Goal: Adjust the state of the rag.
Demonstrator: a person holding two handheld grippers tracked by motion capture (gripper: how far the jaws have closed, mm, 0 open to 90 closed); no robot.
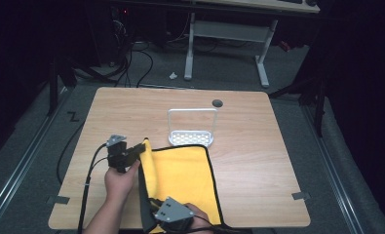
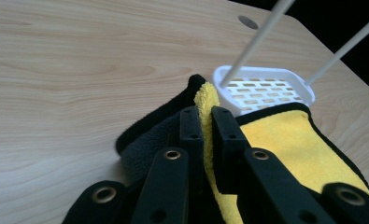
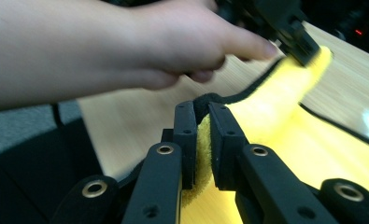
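Observation:
A yellow cloth (image 1: 180, 175) with a black border and dark underside lies on the near part of the wooden table (image 1: 131, 112). My left gripper (image 1: 142, 148) is shut on the cloth's far left edge, which stands pinched between the jaws (image 2: 206, 119). My right gripper (image 1: 153, 204) is shut on the cloth's near left edge (image 3: 202, 135). The left side of the cloth (image 3: 275, 93) is lifted into a ridge between the two grippers. In the right gripper view the person's left hand (image 3: 126, 42) and the left gripper (image 3: 308, 51) show farther off.
A white perforated tray with a tall wire handle (image 1: 191, 124) stands just beyond the cloth; its base (image 2: 266, 91) touches the cloth's far edge. A round dark grommet (image 1: 217, 103) sits in the table's far side. A white desk frame (image 1: 229, 34) stands behind on the floor.

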